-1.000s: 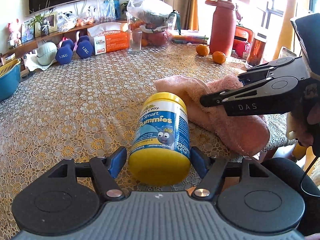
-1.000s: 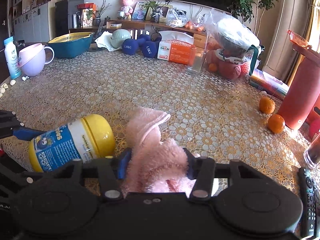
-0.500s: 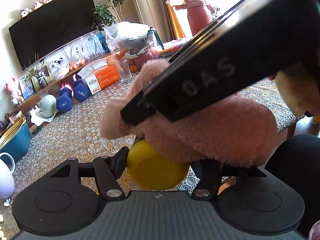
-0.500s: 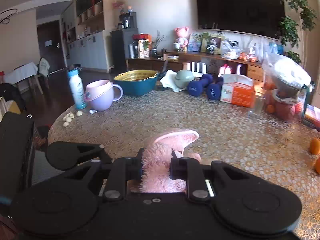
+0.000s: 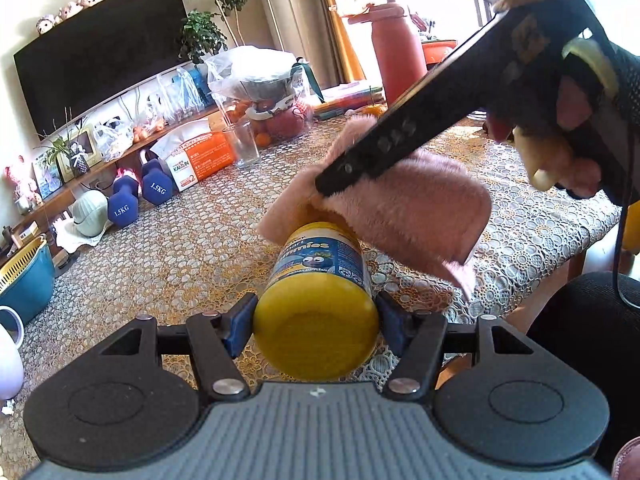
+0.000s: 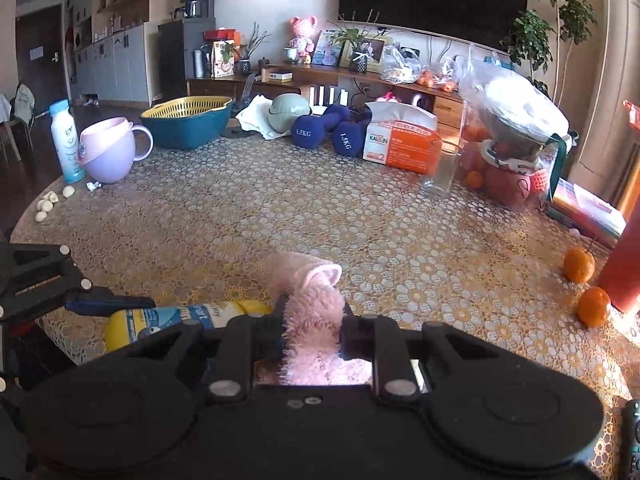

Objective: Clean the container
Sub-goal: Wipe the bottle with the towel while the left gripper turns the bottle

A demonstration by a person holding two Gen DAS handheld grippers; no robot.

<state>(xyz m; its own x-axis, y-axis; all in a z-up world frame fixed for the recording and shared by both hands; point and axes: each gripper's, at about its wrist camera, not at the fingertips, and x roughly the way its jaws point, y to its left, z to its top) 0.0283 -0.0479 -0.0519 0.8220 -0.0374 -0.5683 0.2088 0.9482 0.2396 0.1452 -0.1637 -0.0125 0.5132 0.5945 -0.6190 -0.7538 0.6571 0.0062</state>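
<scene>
A yellow gummies bottle point(image 5: 318, 280) with a blue label lies on its side, its base toward the left wrist camera. My left gripper point(image 5: 316, 320) is shut on it, a blue pad on each side. My right gripper point(image 6: 312, 322) is shut on a fluffy pink cloth point(image 6: 310, 312). In the left wrist view the right gripper point(image 5: 332, 184) presses the pink cloth point(image 5: 400, 208) over the bottle's far end. The right wrist view shows the bottle point(image 6: 180, 318) low at the left, partly hidden behind that gripper's body.
A lace-covered table point(image 6: 320, 220) carries a glass point(image 6: 440, 168), orange tissue box point(image 6: 404, 144), blue dumbbells point(image 6: 324, 130), teal basket point(image 6: 188, 122), lilac cup point(image 6: 110, 150), white bottle point(image 6: 66, 142), two oranges point(image 6: 586, 284) and a red flask point(image 5: 394, 60). The table edge point(image 5: 560, 256) runs close on the right.
The right gripper with the cloth has moved off the bottle's near part toward its far end, so the label and base show again. The left gripper still holds the bottle.
</scene>
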